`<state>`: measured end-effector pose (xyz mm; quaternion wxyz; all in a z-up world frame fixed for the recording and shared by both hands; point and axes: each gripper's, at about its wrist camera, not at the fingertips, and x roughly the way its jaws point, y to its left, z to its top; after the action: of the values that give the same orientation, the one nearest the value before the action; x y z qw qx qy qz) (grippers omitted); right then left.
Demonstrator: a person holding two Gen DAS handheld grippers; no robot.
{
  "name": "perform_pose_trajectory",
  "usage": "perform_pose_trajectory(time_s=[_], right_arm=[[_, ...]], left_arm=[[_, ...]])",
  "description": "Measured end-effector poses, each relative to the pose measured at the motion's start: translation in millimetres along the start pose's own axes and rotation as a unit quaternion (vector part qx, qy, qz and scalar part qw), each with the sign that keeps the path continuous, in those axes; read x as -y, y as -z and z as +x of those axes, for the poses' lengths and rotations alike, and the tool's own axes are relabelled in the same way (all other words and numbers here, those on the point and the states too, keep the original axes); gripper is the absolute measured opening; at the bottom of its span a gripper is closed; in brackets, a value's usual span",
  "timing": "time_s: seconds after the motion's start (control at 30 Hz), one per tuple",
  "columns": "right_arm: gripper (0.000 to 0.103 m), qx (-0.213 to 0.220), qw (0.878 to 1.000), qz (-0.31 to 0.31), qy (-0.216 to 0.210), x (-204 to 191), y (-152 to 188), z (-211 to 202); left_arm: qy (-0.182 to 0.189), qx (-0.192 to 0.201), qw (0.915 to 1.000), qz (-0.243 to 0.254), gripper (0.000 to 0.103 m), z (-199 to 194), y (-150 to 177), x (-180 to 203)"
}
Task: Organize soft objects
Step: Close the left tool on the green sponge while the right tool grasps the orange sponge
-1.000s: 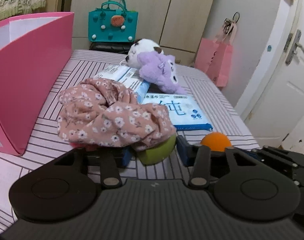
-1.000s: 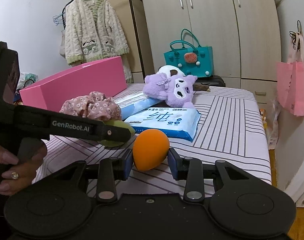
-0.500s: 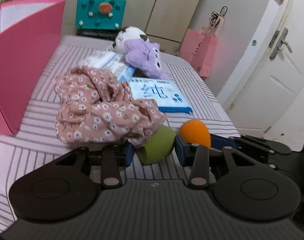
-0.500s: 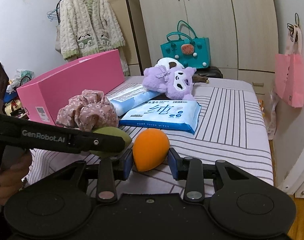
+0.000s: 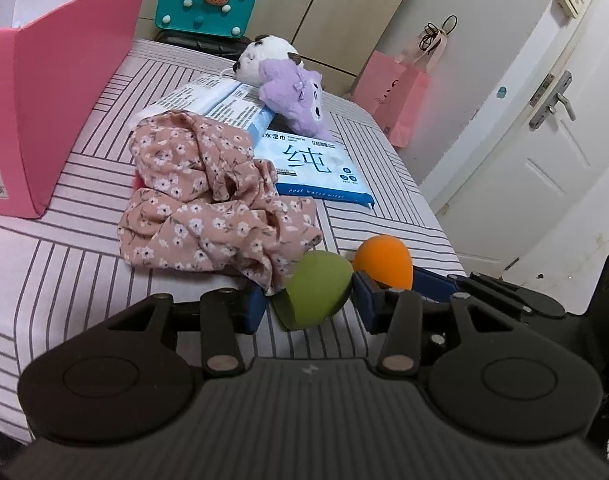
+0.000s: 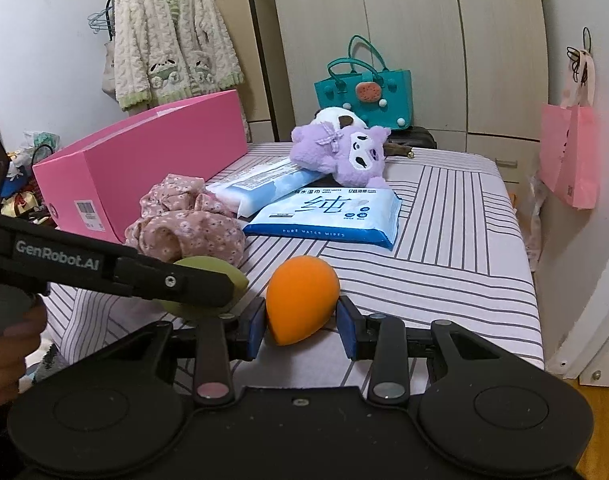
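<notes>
The green sponge (image 5: 316,288) lies between the pads of my left gripper (image 5: 310,304), whose jaws are opening. It touches the right pad, and a thin gap shows at the left pad. My right gripper (image 6: 300,322) is shut on the orange sponge (image 6: 300,300), low over the striped bed (image 6: 464,240). In the right wrist view the left gripper's finger (image 6: 184,280) half covers the green sponge (image 6: 236,276). Crumpled floral cloth (image 5: 208,208) lies just beyond the left gripper. A purple plush (image 5: 292,96) leans on a white plush (image 5: 260,60) further back.
An open pink box (image 5: 56,80) stands on the bed's left side. Two wipes packs (image 5: 316,168) (image 5: 224,104) lie between the cloth and the plushes. A teal bag (image 5: 208,0) sits behind the bed. A pink paper bag (image 5: 400,96) and a door (image 5: 544,140) are to the right.
My left gripper has swung and shifted sideways, so more of the bed shows. Its jaws have widened slightly around the green sponge. The right gripper still grips the orange sponge in place.
</notes>
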<state>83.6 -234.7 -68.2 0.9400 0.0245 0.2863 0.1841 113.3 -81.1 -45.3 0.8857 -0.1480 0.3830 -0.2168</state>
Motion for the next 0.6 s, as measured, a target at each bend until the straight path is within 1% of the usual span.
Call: perform_pose_trajectory(time_s=[0.17,0.3,0.37,0.4,0.47,0.5,0.53,0.6], right_arm=[[0.043,0.001,1.000,-0.005,0.003,-2,0,1],[0.043,0.000,1.000,-0.004,0.002,-2,0,0],[0.043,0.000,1.000,-0.006,0.005,-2,0,-2],[0.043,0.000,1.000,-0.006,0.005,-1,0,-2],[0.043,0.000,1.000,-0.004,0.006,1,0,-4],[0.043,0.001,1.000,-0.003,0.006,1,0,-4],[0.043,0.003,1.000,-0.003,0.007,2,0,-5],[0.043,0.006,1.000,-0.002,0.008,3,1,-6]], left_arm=[[-0.002,-0.008,1.0000,-0.002,0.057,-5,1,2],[-0.010,-0.017,0.9998,-0.002,0.058,-7,3,5],[-0.013,-0.022,0.9997,0.003,0.061,-11,4,9],[-0.016,-0.023,0.9996,0.005,0.061,-12,5,10],[-0.024,-0.029,0.9991,0.018,0.057,-14,8,12],[-0.029,-0.030,0.9989,0.024,0.056,-16,9,13],[-0.034,-0.030,0.9985,0.030,0.051,-17,10,15],[-0.037,-0.032,0.9980,0.040,0.048,-21,13,18]])
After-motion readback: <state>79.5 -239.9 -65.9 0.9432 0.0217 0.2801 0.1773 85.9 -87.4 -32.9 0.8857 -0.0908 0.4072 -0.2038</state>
